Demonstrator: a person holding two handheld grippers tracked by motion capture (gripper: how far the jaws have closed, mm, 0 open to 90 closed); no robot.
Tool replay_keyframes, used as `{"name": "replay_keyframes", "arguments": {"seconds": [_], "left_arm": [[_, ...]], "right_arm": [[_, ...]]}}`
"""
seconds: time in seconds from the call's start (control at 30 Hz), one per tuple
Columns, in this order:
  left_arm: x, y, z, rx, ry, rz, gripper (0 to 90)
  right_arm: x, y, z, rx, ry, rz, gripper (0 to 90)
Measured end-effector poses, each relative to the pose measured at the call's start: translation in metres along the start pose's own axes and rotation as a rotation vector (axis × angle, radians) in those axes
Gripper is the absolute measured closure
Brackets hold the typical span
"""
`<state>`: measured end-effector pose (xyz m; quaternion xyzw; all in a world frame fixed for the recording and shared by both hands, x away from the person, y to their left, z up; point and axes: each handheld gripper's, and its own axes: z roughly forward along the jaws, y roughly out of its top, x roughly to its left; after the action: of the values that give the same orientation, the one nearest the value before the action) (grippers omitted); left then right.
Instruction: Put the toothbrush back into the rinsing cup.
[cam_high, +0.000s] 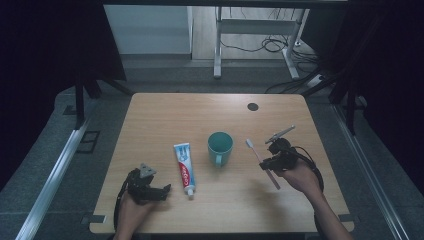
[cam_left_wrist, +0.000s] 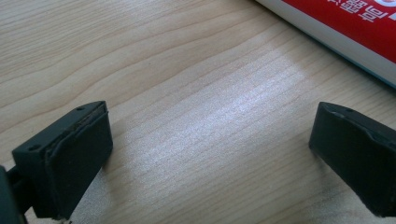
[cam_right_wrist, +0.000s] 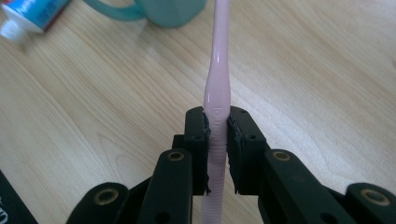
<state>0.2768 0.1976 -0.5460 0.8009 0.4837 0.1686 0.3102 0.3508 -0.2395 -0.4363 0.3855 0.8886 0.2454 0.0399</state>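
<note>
A pink toothbrush (cam_right_wrist: 218, 84) is clamped by its handle between the pads of my right gripper (cam_right_wrist: 217, 154), held a little above the table. From above, the toothbrush (cam_high: 256, 152) slants with its white head toward the far left, and the right gripper (cam_high: 269, 161) grips it near the middle. A teal mug (cam_high: 220, 146) stands just left of the brush head. A red, white and blue toothpaste tube (cam_high: 184, 164) lies left of the mug. My left gripper (cam_high: 164, 191) rests low on the table near the tube's cap, open, with bare wood between its jaws (cam_left_wrist: 210, 140).
The wooden table (cam_high: 170, 115) has a small dark round hole (cam_high: 253, 106) near its far edge. Beyond it are a grey floor, a white desk frame and cables. Dark curtains flank both sides.
</note>
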Motion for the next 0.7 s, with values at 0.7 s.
{"name": "replay_keyframes", "arguments": {"seconds": [0.7], "left_arm": [[0.000,0.000,0.000,-0.004,0.001,-0.005,0.0]], "right_arm": [[0.007,0.005,-0.013,-0.176,0.052,-0.012,78.3]]}}
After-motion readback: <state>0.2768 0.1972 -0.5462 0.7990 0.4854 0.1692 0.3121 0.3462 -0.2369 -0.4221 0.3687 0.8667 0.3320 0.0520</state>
